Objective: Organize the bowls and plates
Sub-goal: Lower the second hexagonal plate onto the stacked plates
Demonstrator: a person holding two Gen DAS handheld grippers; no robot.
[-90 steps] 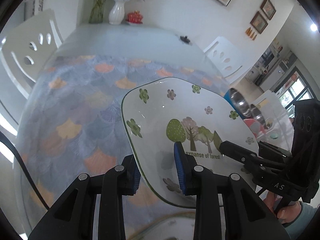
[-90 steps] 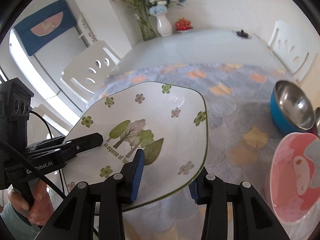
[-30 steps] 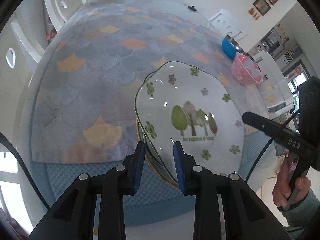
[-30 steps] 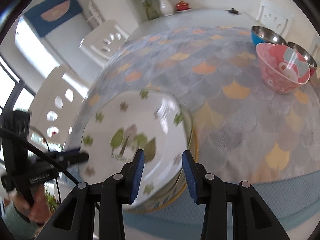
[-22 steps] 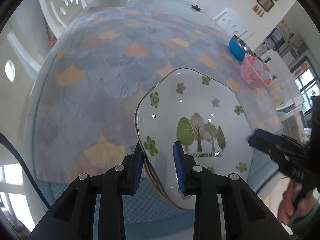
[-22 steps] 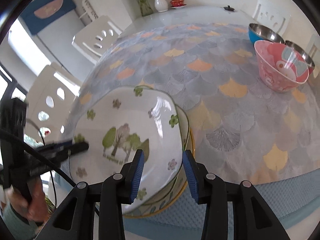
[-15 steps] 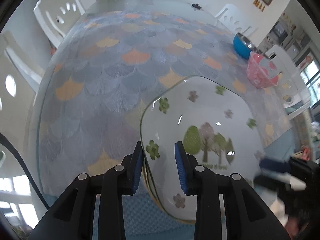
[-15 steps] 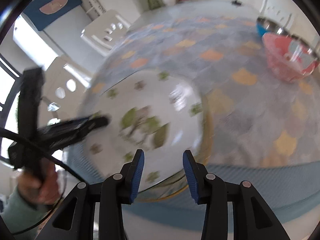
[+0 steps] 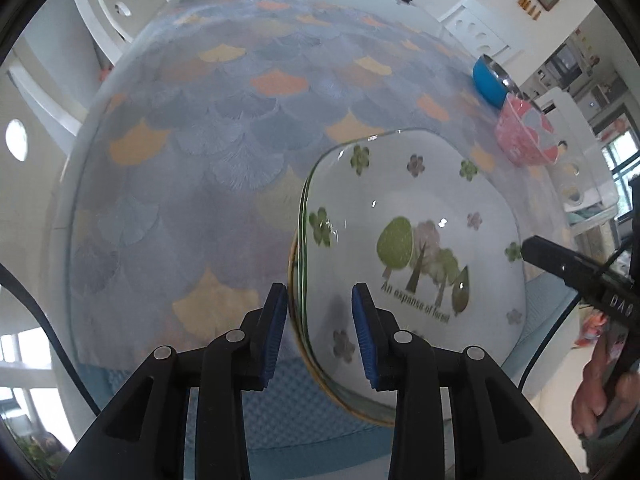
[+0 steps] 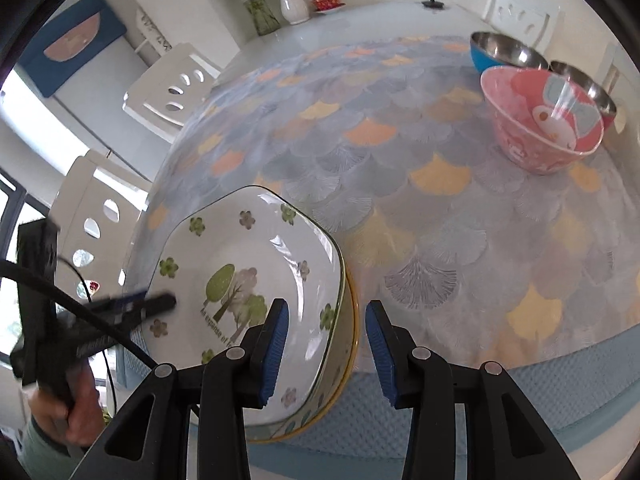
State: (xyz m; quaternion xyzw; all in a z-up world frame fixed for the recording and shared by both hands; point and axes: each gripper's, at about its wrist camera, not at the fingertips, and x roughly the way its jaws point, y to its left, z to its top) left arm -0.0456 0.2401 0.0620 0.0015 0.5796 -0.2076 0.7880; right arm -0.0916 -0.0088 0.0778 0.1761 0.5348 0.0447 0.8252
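A white square plate printed with trees and flowers lies on top of a stack of plates near the table's front edge. My left gripper is open and straddles the stack's left rim, with a gap at each blue pad. On the other side my right gripper straddles the right rim in the same way, also open and not pressing. Each gripper shows in the other's view: the right gripper's finger and the left gripper's finger both reach over the plate's edge.
A pink bowl, a blue steel bowl and another steel bowl stand at the right of the scale-patterned tablecloth. White chairs ring the table. A vase stands at the far end.
The tree plate, earlier held up tilted between both grippers, now rests flat on the stack. Both jaws have widened off its rim.
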